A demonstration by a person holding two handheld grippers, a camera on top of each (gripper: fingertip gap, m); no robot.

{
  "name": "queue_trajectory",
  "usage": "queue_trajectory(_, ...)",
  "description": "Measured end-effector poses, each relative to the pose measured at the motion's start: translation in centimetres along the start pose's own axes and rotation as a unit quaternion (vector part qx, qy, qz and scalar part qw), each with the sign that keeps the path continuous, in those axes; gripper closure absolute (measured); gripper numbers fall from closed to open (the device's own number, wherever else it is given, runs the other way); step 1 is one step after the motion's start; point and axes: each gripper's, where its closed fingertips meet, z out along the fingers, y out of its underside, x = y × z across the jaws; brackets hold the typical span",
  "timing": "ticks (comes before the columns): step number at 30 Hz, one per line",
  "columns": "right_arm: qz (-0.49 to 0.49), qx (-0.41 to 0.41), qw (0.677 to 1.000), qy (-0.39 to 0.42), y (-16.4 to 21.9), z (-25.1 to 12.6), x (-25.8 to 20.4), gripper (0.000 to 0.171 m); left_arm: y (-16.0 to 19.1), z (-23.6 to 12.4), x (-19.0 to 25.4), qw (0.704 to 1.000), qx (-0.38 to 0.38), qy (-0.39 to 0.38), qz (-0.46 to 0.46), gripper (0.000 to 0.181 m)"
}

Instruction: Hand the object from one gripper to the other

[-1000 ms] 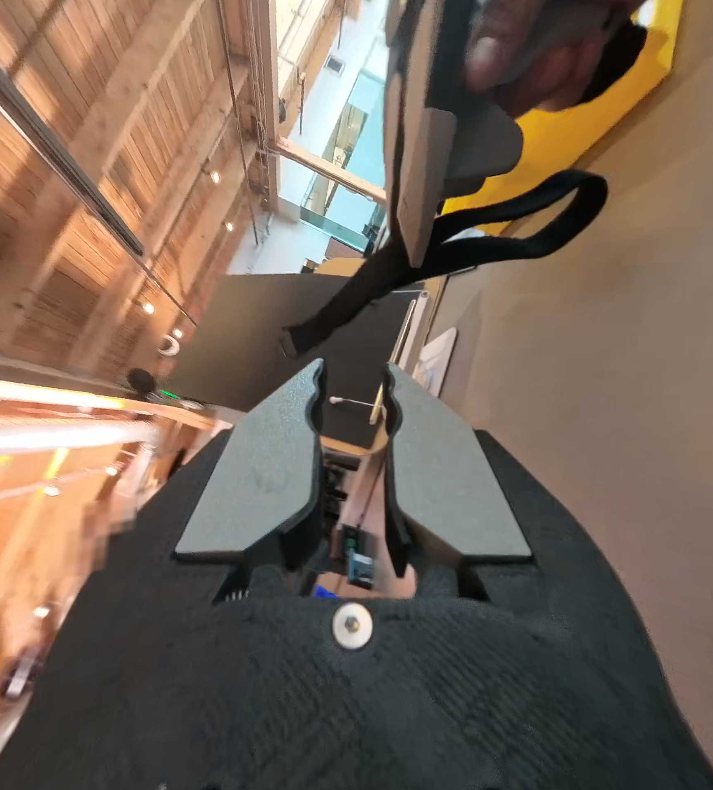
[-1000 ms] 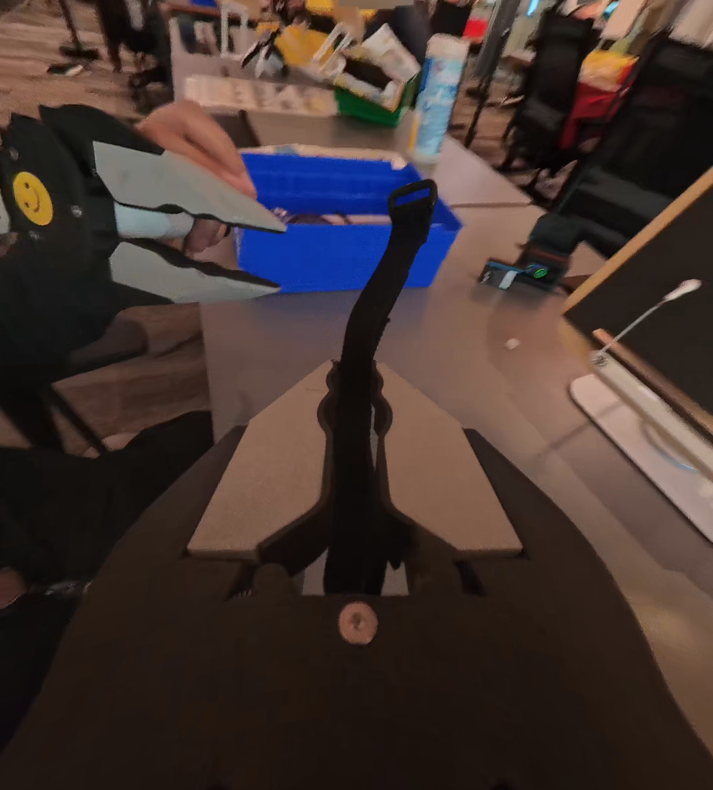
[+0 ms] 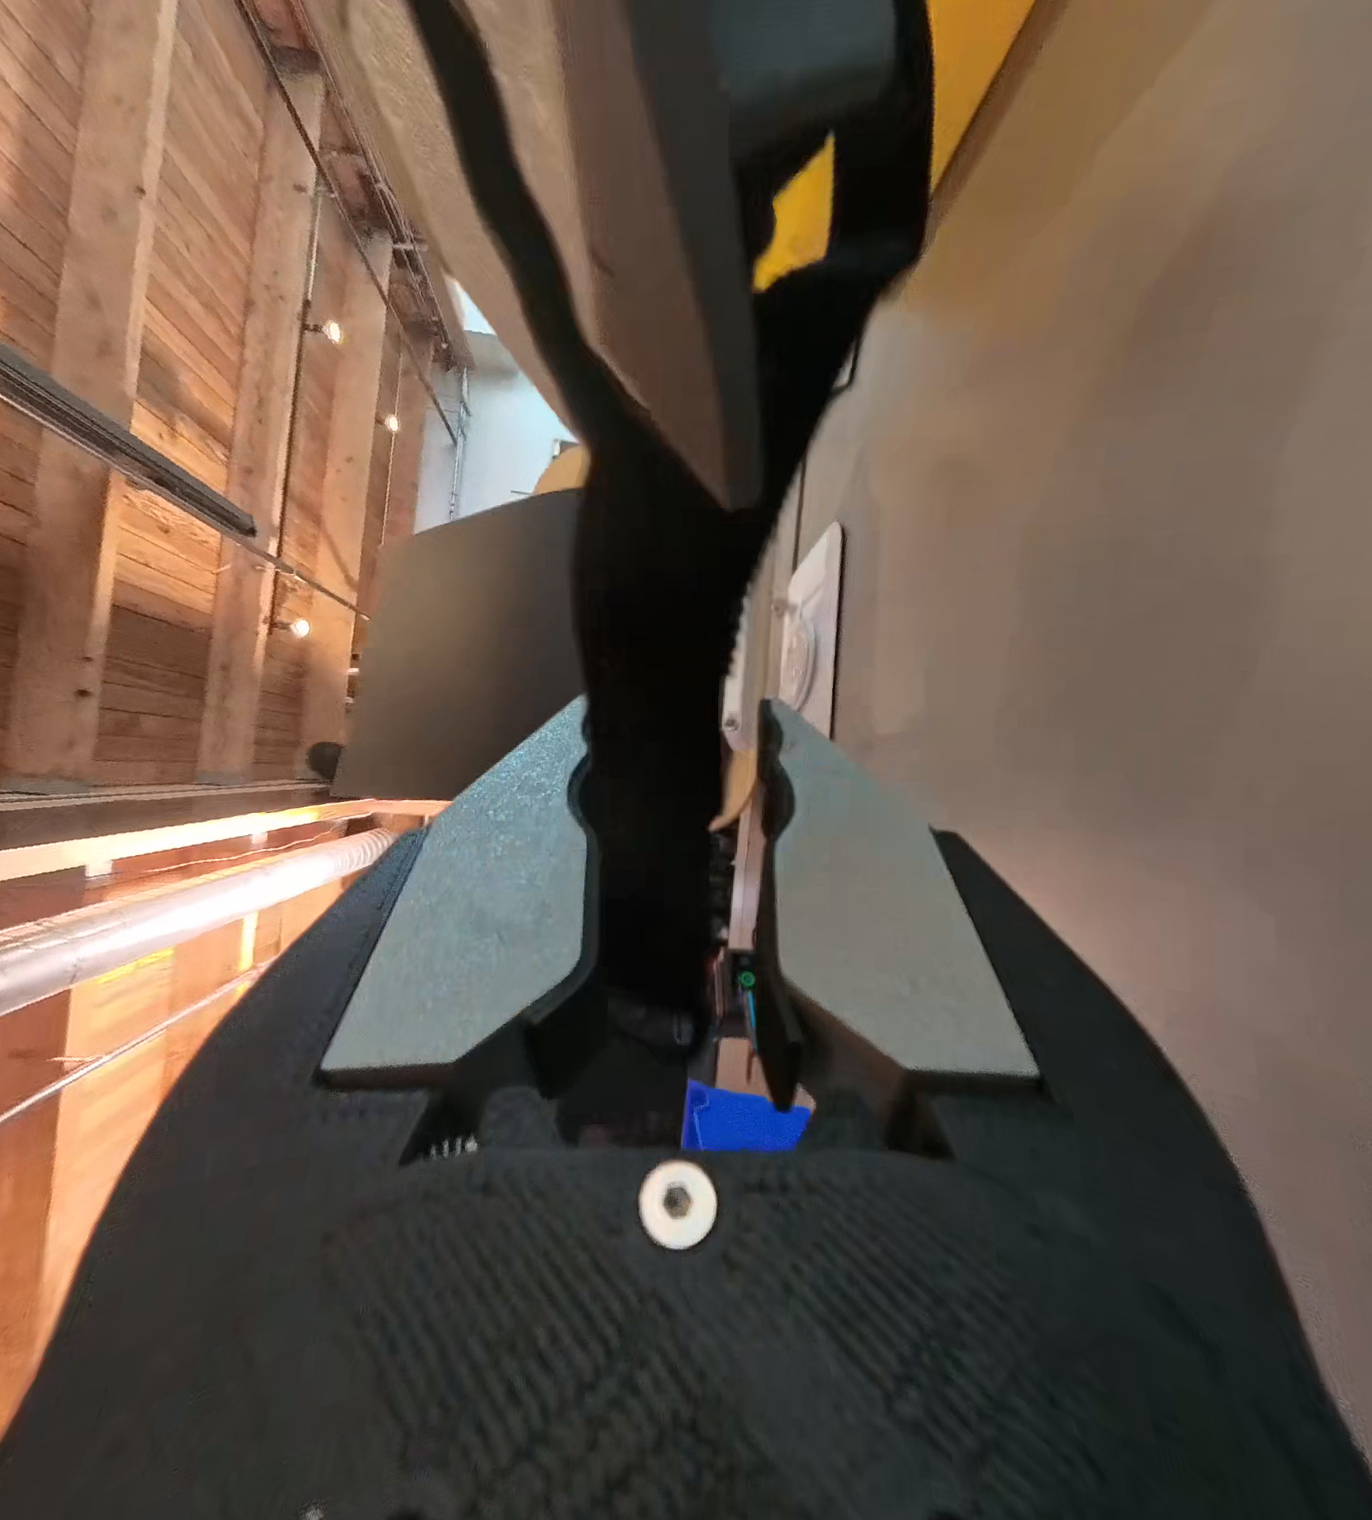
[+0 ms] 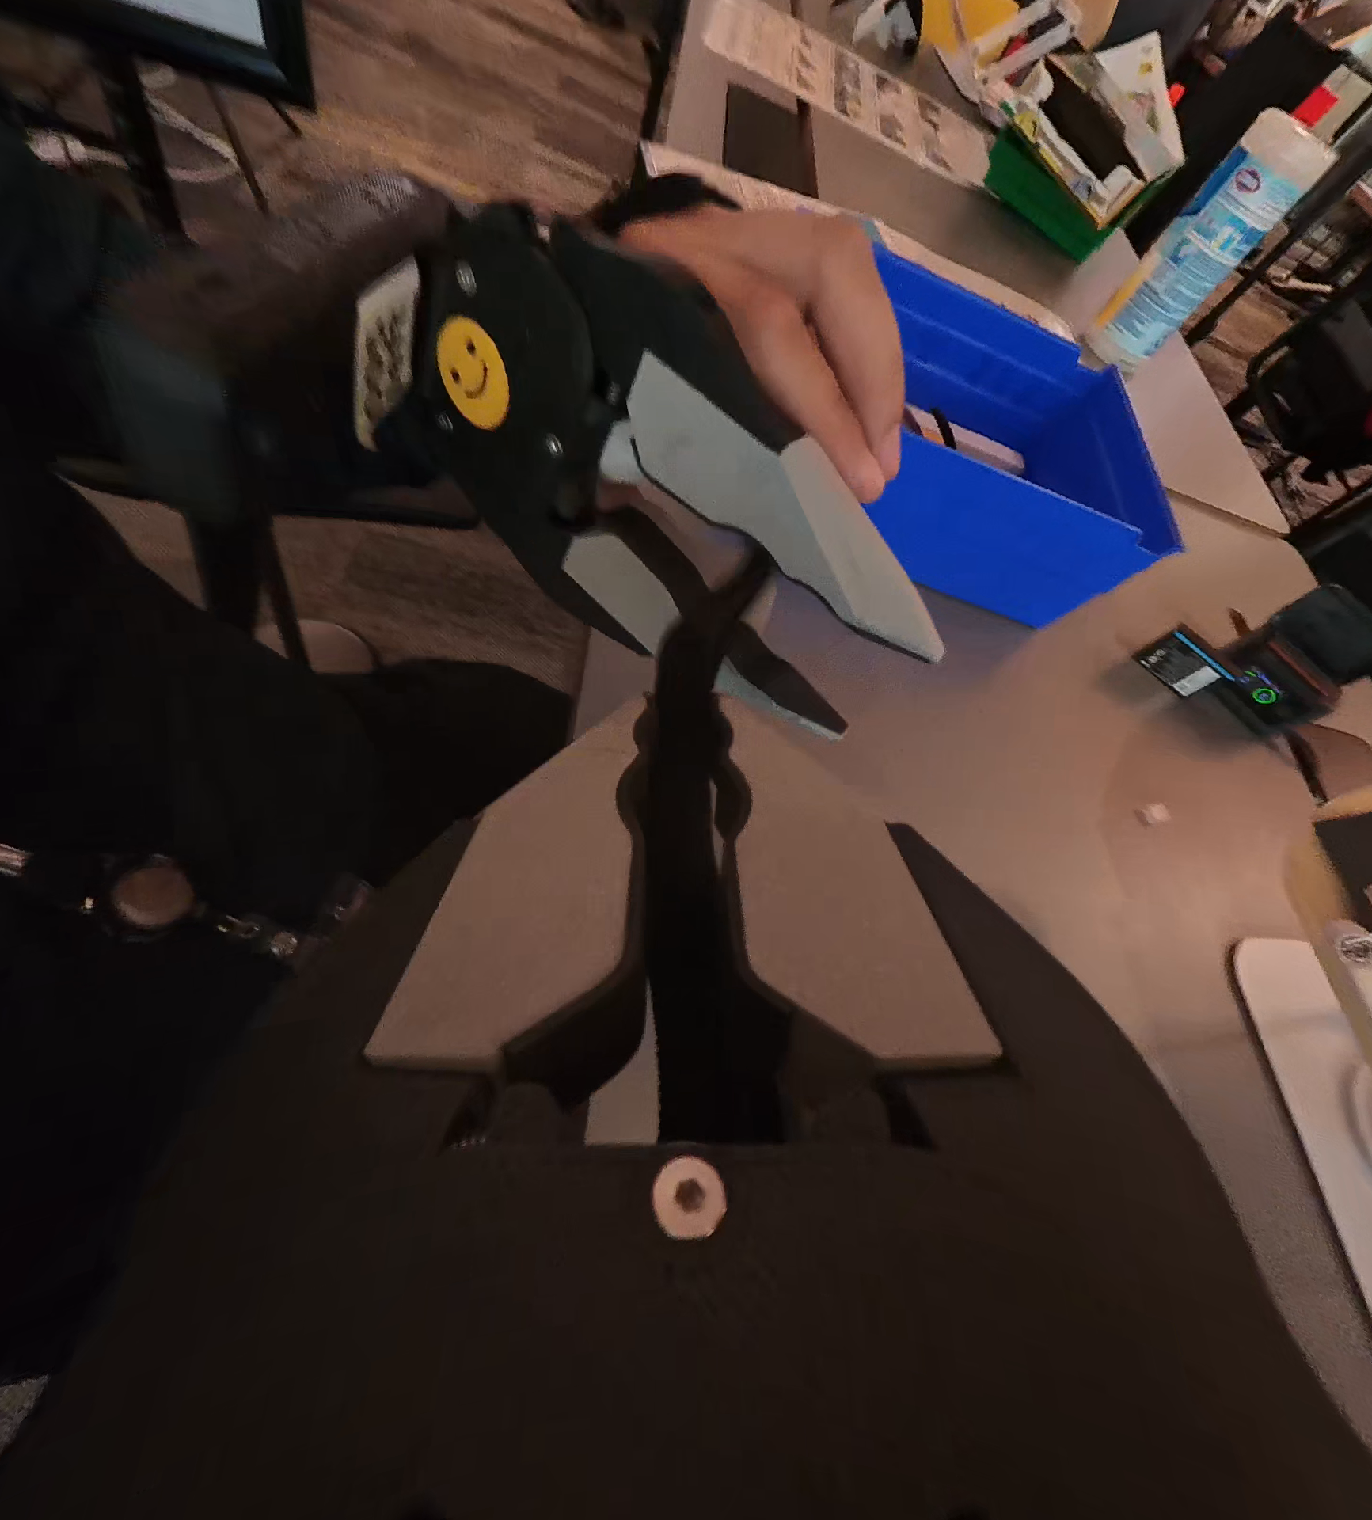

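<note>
The grey surface (image 4: 1019,765) fills the right wrist view, and the blue bin (image 4: 1019,461) is our landmark on it. Beyond the bin stands a white-and-blue bottle (image 4: 1209,238), beside a green bin (image 4: 1052,189) stuffed with papers. Just this side of the blue bin lies a small black device (image 4: 1233,670) with a green light.

Nearer than the bin, the right hand-held gripper (image 4: 686,740) is pinching a black strap (image 4: 690,905). The strap's long axis runs straight out along the fingers, its free end pointing up and away toward the bin.

The left hand-held gripper (image 4: 789,625) comes in from the bin's left, a hand (image 4: 789,321) wrapped around it, a yellow smiley badge (image 4: 472,372) on its side. Its fingers are spread, and the strap's far end sits between them.

In the left wrist view, the left hand-held gripper (image 3: 674,732) is spread wide, the strap (image 3: 649,740) running lengthwise through the gap, close against one finger with daylight at the other. The right hand-held gripper (image 3: 666,461) looms overhead, and a sliver of the blue bin (image 3: 736,1123) shows down low.
</note>
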Motion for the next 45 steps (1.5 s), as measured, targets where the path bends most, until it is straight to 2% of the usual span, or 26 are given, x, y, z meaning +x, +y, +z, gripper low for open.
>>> queue_trajectory(2, 0.02, 0.015, 1.0, -0.007, -0.4, -0.2, 0.1, 0.165, 0.2, 0.2, 0.2, 1.0, 0.0, 0.0, -0.002, 0.147)
queue_trajectory(4, 0.028, 0.022, 0.999, -0.016, -0.5, -0.2, 0.0, 0.165, -0.3, 0.2, -0.5, 0.999, 0.017, -0.01, -0.035, 0.17)
queue_trajectory(6, 0.028, 0.022, 0.999, -0.012, -0.4, 0.0, 0.3, 0.166, -0.4, 0.1, -0.7, 0.996, 0.03, 0.005, -0.082, 0.181)
queue_trajectory(10, 0.053, 0.029, 0.998, 0.01, -0.5, 0.1, 1.5, 0.164, 0.4, 0.4, -1.4, 0.987, 0.021, 0.022, -0.159, 0.181)
queue_trajectory(13, 0.053, 0.038, 0.997, 0.035, -0.6, -0.2, 2.4, 0.153, 1.3, 0.7, -1.6, 0.983, 0.004, 0.016, -0.18, 0.181)
queue_trajectory(16, 0.047, 0.031, 0.996, 0.068, -0.4, -1.3, 3.2, 0.144, 2.0, 0.7, -2.3, 0.977, 0.006, 0.01, -0.215, 0.181)
queue_trajectory(22, 0.07, 0.072, 0.992, 0.071, -1.1, -3.6, 3.8, 0.141, 2.9, 0.6, -3.3, 0.949, 0.025, 0.016, -0.313, 0.181)
queue_trajectory(24, 0.071, 0.063, 0.993, 0.076, -0.7, -3.8, 4.0, 0.134, 3.0, 0.6, -3.5, 0.944, 0.032, 0.014, -0.329, 0.181)
queue_trajectory(28, 0.074, 0.05, 0.993, 0.078, -0.3, -4.2, 3.8, 0.104, 3.6, 0.4, -4.4, 0.926, 0.045, 0.004, -0.375, 0.181)
queue_trajectory(30, 0.086, 0.061, 0.992, 0.07, -0.6, -4.6, 3.7, 0.098, 4.0, 0.2, -4.7, 0.924, 0.045, -0.001, -0.379, 0.181)
queue_trajectory(34, 0.123, 0.106, 0.986, 0.034, -1.8, -5.0, 3.1, 0.099, 3.8, 0.1, -4.5, 0.945, 0.035, -0.009, -0.326, 0.181)
queue_trajectory(38, 0.141, 0.076, 0.987, 0.013, -0.9, -2.5, 2.7, 0.092, 1.9, 0.3, -3.5, 0.954, 0.05, 0.008, -0.295, 0.181)
queue_trajectory(40, 0.141, 0.045, 0.989, 0.008, -0.1, -0.9, 2.5, 0.093, 1.3, 0.4, -3.2, 0.958, 0.053, 0.011, -0.283, 0.181)
queue_trajectory(42, 0.136, 0.017, 0.991, 0.002, 0.7, 0.6, 2.1, 0.105, 0.8, 0.4, -2.9, 0.959, 0.055, 0.017, -0.278, 0.181)
queue_trajectory(44, 0.121, -0.001, 0.993, -0.015, 1.1, 1.5, 1.5, 0.14, 0.4, 0.4, -2.8, 0.956, 0.062, 0.024, -0.286, 0.181)
queue_trajectory(45, 0.113, -0.006, 0.993, -0.017, 1.2, 1.7, 1.4, 0.152, 0.4, 0.4, -2.7, 0.955, 0.062, 0.027, -0.29, 0.181)
